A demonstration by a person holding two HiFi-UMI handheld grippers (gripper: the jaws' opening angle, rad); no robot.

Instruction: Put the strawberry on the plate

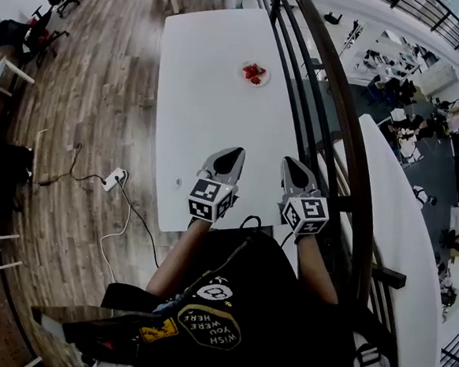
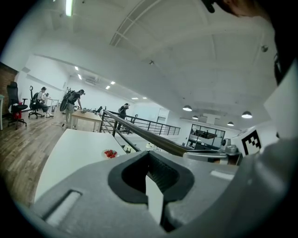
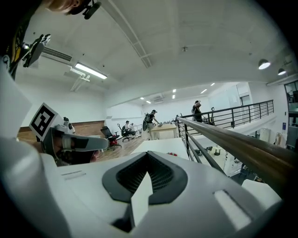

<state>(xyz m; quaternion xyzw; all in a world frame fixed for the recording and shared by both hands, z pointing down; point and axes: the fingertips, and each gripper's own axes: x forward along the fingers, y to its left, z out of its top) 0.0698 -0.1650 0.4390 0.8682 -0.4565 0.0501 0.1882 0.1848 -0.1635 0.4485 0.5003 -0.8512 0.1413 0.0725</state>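
The left gripper (image 1: 233, 155) and the right gripper (image 1: 293, 165) are both pressed together with nothing between the jaws. They are held side by side over the near edge of the table (image 1: 197, 97). The strawberry (image 1: 255, 71) lies on the plate (image 1: 241, 71), well ahead of both grippers at the table's far end.

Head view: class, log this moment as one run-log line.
left gripper: shut, empty | right gripper: shut, empty | strawberries: on plate, far end of table
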